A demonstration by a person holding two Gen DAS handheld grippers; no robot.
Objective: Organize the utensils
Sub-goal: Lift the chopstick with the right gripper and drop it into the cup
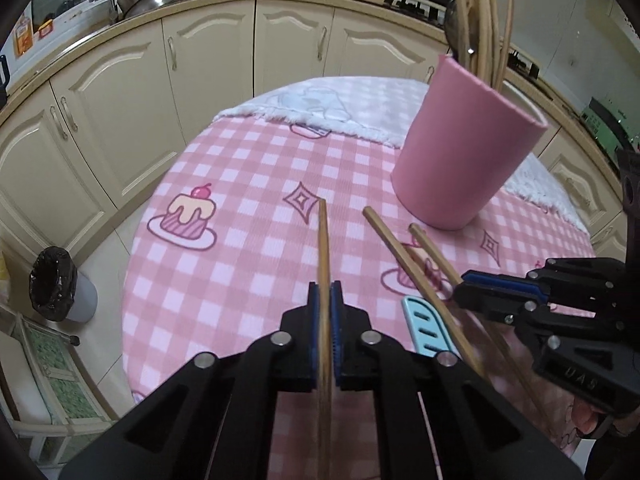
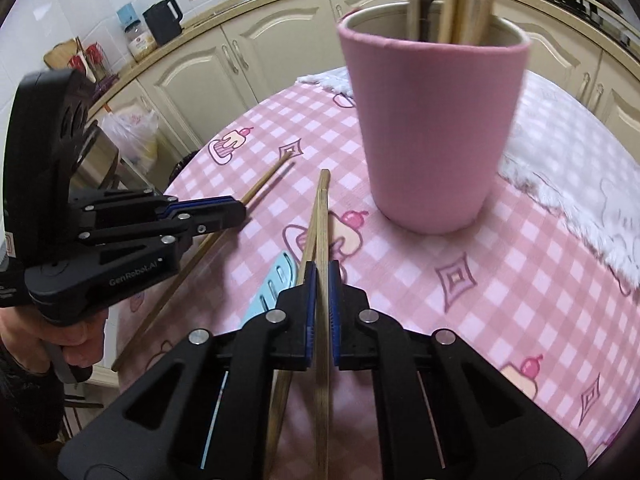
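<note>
My left gripper point(image 1: 325, 290) is shut on a wooden chopstick point(image 1: 323, 240) that points away over the pink checked tablecloth point(image 1: 240, 288). In the right wrist view the left gripper point(image 2: 242, 210) shows at the left with that chopstick point(image 2: 272, 176) sticking out of it. My right gripper point(image 2: 322, 270) is shut on another chopstick point(image 2: 323, 216); a second chopstick point(image 2: 310, 232) runs close beside it under the left finger. The right gripper point(image 1: 460, 284) is also in the left wrist view. A pink cup point(image 1: 460, 160) point(image 2: 432, 120) stands upright beyond both grippers with several chopsticks point(image 2: 460, 0) in it.
A light blue slotted utensil point(image 1: 424, 328) point(image 2: 272, 284) lies on the cloth between the grippers. A white fluffy towel point(image 1: 360, 112) covers the table's far side. Cream cabinets point(image 1: 120, 100) curve around behind, and a lined bin point(image 1: 56, 284) stands on the floor at the left.
</note>
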